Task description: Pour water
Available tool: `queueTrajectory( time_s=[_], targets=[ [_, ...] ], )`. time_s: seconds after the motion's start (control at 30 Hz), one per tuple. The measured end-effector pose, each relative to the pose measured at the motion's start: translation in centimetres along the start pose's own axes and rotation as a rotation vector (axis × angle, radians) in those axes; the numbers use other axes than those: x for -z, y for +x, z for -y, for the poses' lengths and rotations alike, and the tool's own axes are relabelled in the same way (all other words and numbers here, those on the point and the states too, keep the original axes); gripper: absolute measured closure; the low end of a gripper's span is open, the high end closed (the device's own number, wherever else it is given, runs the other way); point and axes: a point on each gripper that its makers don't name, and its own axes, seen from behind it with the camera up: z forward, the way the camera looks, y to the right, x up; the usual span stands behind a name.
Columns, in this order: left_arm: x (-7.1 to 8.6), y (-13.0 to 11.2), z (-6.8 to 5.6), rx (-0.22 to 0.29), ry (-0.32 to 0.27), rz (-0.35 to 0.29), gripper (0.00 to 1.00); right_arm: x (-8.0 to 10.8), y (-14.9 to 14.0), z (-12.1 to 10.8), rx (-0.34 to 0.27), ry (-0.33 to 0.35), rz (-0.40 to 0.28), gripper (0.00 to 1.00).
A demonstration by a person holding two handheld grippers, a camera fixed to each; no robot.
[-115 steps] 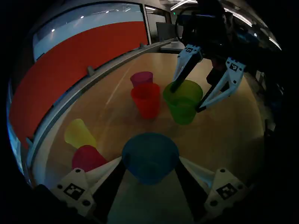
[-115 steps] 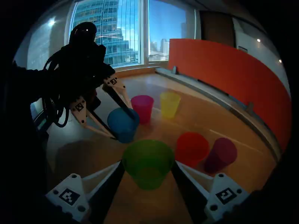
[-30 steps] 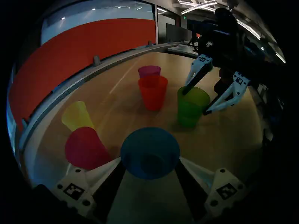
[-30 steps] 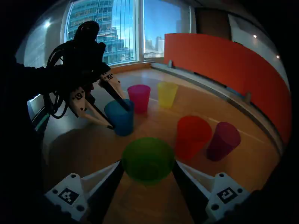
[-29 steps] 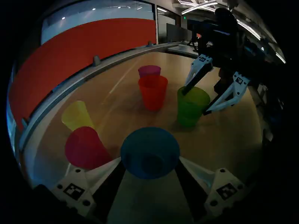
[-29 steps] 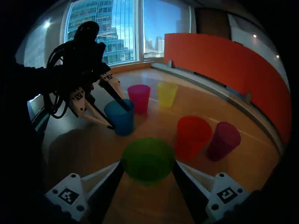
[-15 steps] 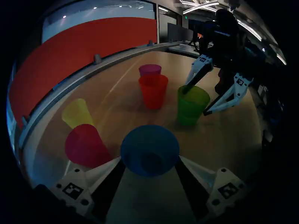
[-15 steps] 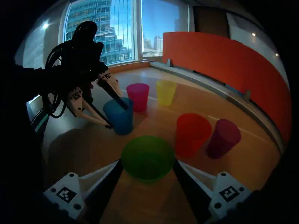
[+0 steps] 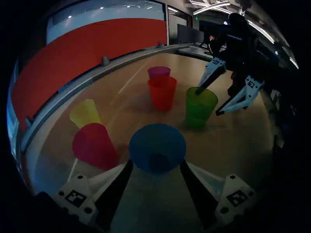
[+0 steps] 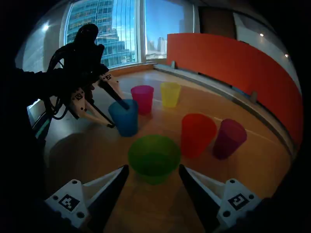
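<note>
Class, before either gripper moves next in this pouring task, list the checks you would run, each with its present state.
1. Blue cup sits between left gripper fingers: ok.
2. Green cup sits between right gripper fingers: ok.
3. Both fingers pressing each cup: cannot tell.
4. Water inside either cup: cannot tell.
5. Both cups upright: ok.
6. Room beside left gripper: not ok, magenta cup stands close.

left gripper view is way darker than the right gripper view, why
Left gripper view: faces indoors, dim, the blue cup murky, ceiling lights thin bright streaks. Right gripper view: faces the bright window, so the left gripper is backlit, its body nearly a silhouette. Both views: fisheye curves the red wall.
</note>
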Motion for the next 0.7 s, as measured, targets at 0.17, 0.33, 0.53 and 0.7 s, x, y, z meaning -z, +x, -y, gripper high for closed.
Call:
queueTrajectory(
  time_s=[0.17, 0.33, 0.53, 0.7],
  targets=[
    [0.7, -0.6, 0.3, 0.012, 0.023, -0.003, 0.10, 0.8, -0.4, -0.1, -0.008, -0.019, -0.003, 0.00],
    [1.7, -1.3, 0.5, 0.028, 0.043, -0.006, 0.10, 1.7, -0.8, -0.1, -0.022, -0.039, -0.009, 0.00],
    [2.9, -1.7, 0.6, 0.049, 0.072, -0.020, 0.10, 2.7, -1.0, -0.2, -0.040, -0.066, -0.025, 0.00],
    [3.8, -2.0, 0.7, 0.059, 0.097, -0.033, 0.10, 3.5, -1.1, -0.4, -0.069, -0.090, -0.045, 0.00]
  ],
)
